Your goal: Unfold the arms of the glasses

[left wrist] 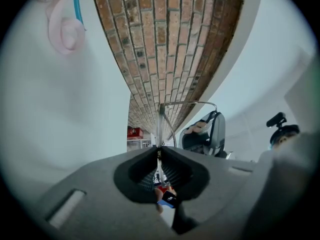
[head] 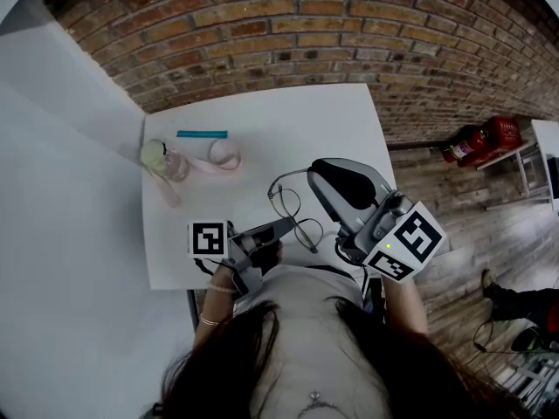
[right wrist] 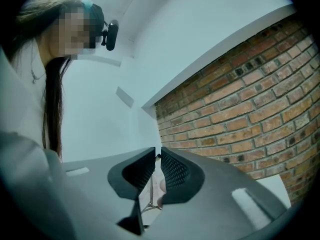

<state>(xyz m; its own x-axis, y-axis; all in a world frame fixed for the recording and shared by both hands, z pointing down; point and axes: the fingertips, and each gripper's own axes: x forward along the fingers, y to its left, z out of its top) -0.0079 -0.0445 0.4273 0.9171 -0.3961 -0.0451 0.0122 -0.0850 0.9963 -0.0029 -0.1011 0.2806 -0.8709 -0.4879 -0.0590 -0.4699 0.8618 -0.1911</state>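
The thin wire-framed glasses (head: 288,204) hang just above the white table (head: 262,129), held between both grippers. My left gripper (head: 291,224) is shut on the frame beside the lenses; in the left gripper view the wire rim (left wrist: 161,125) rises straight out of the closed jaws (left wrist: 160,151). My right gripper (head: 313,171) is shut on the end of one arm, which curves away from the frame to the upper right. In the right gripper view the jaws (right wrist: 156,159) stand almost together, with a thin wire (right wrist: 149,198) showing between them.
At the table's far left lie a blue stick (head: 202,133), a pink ring (head: 224,153) and a pale green and pink object (head: 162,160). A brick wall (head: 306,33) runs behind the table. A red canister (head: 476,142) sits on the floor at right.
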